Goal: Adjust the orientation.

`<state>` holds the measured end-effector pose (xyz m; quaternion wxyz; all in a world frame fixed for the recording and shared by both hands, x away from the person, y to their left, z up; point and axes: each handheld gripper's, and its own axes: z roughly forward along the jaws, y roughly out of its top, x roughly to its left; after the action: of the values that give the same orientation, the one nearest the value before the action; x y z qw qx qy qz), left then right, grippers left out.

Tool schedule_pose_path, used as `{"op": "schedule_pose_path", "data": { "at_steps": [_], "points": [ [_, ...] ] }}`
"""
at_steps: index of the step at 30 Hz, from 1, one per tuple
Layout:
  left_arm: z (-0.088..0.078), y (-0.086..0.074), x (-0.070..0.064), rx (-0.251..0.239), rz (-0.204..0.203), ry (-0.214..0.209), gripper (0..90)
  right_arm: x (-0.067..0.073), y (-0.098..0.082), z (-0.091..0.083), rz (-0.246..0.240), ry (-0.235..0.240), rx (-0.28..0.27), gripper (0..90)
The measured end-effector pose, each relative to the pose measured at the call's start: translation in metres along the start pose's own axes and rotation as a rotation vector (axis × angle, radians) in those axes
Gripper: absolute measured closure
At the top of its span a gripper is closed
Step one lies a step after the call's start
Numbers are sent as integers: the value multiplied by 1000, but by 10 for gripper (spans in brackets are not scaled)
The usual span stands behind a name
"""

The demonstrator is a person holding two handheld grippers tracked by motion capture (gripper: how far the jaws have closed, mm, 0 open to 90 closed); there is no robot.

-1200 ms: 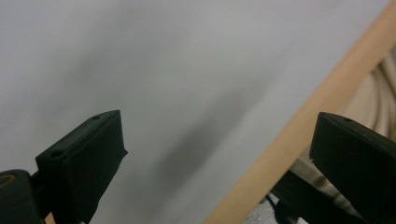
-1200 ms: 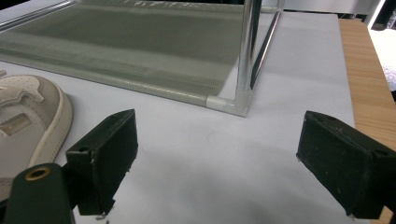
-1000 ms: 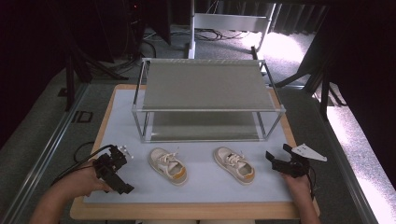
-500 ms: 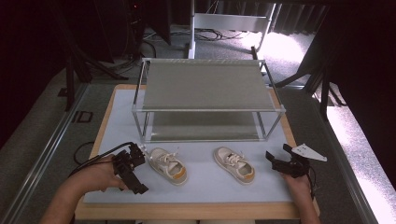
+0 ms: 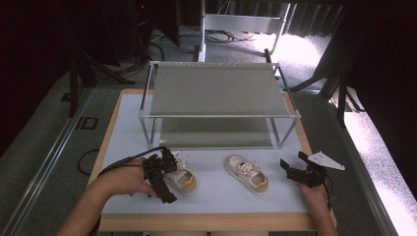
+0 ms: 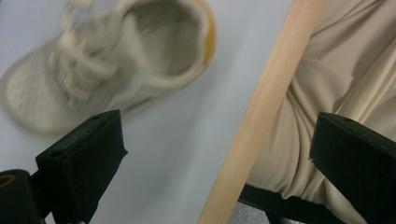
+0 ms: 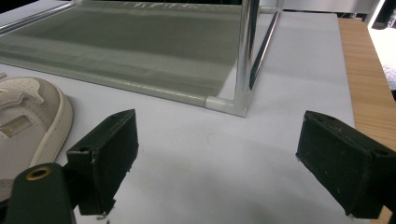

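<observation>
Two small beige shoes with orange heels lie on the white mat: the left shoe (image 5: 183,180) (image 6: 116,60) and the right shoe (image 5: 247,173) (image 7: 25,123). My left gripper (image 5: 164,186) (image 6: 219,135) hovers at the left shoe's left side, open wide and empty. It is turned toward the table's front edge, so the shoe lies beyond its left jaw. My right gripper (image 5: 293,163) (image 7: 219,135) is open and empty near the mat's right side, to the right of the right shoe, and points at the rack's corner.
A two-shelf metal rack (image 5: 216,105) stands at the back of the mat, its front right post (image 7: 245,56) close ahead of my right gripper. The wooden table edge (image 6: 261,112) runs past my left gripper, with the person's beige clothing (image 6: 345,70) behind it.
My left gripper has moved right from the mat's left side to the left shoe. The right gripper and both shoes have stayed put.
</observation>
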<state>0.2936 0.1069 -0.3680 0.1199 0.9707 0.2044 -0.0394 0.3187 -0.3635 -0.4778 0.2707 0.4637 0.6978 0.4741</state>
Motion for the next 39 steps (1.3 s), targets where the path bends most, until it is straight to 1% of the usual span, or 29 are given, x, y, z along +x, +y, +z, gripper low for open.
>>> {"op": "schedule_pose_path", "data": {
  "at_steps": [1, 3, 4, 5, 6, 7, 8, 9, 10, 13, 14, 15, 16, 17, 19, 21, 22, 23, 24, 27, 28, 29, 31, 32, 33, 35, 37, 38, 39],
  "points": [
    [2, 7, -2, 3, 18, -13, 32, 0, 0, 0, 0, 0, 0, 121],
    [5, 14, -4, 5, 31, -18, 32, 0, 0, 0, 1, 4, 2, 131],
    [5, 14, -4, 5, 31, -18, 32, 0, 0, 0, 1, 4, 2, 131],
    [8, 21, -4, 6, 33, -16, 32, 0, 0, 0, 0, 4, 6, 131],
    [10, 24, -5, 13, 40, -18, 32, 0, 0, 0, 0, 3, 5, 132],
    [11, 27, -5, 17, 40, -16, 32, 0, 0, 0, 0, 2, 5, 131],
    [11, 27, -5, 17, 40, -16, 32, 0, 0, 0, 0, 2, 4, 131],
    [15, 33, -5, 28, 45, -25, 32, 0, 0, 0, -1, 0, 3, 131],
    [15, 33, -5, 28, 45, -25, 32, 0, 0, 0, -1, 0, 3, 131],
    [21, 42, -6, 48, 54, -33, 32, 0, 0, 0, -2, 0, 2, 131],
    [26, 47, -6, 65, 57, -33, 32, 0, 0, 0, -3, 0, 0, 132],
    [26, 47, -6, 65, 57, -33, 32, 0, 0, 0, -3, 0, 0, 132],
    [28, 49, -6, 74, 56, -39, 32, 0, 0, 0, -6, 0, -2, 132],
    [31, 51, -6, 82, 61, -36, 32, 0, 0, 0, -6, 0, -2, 132],
    [37, 56, -5, 94, 54, -41, 33, 1, 0, 0, -9, 0, -3, 134],
    [43, 60, -4, 109, 59, -47, 54, 1, 0, 0, -12, 2, -3, 134],
    [50, 64, -4, 123, 55, -46, 72, 1, 0, 0, -12, 2, -3, 134],
    [50, 64, -4, 123, 55, -46, 86, 1, 0, 0, -12, 2, -3, 134],
    [56, 68, -3, 136, 49, -26, 125, 1, 0, 0, -15, 3, -3, 135],
    [66, 71, 0, 171, 49, -18, 170, 2, 0, 0, -17, 2, -3, 136],
    [68, 72, 0, 178, 44, -15, 213, 2, 0, 0, -19, 2, -2, 136],
    [68, 72, 0, 178, 44, -15, 235, 2, 0, 0, -19, 2, -2, 136],
    [72, 73, 1, 188, 42, -14, 244, 2, 0, 0, -20, 2, -2, 136],
    [72, 73, 1, 188, 42, -14, 297, 2, 0, 0, -20, 2, -2, 136],
    [76, 73, 2, 198, 32, -14, 297, 2, 0, 0, -22, 3, -2, 136],
    [78, 73, 3, 206, 25, -12, 394, 2, 0, 0, -24, 2, -2, 136],
    [79, 74, 5, 205, 10, -3, 439, 2, 0, 0, -25, 1, -1, 136],
    [79, 74, 6, 204, 11, 1, 472, 2, 0, 0, -26, 0, -2, 137],
    [79, 75, 6, 203, 6, -4, 495, 2, 0, 0, -26, 0, -1, 141]
  ]
}}
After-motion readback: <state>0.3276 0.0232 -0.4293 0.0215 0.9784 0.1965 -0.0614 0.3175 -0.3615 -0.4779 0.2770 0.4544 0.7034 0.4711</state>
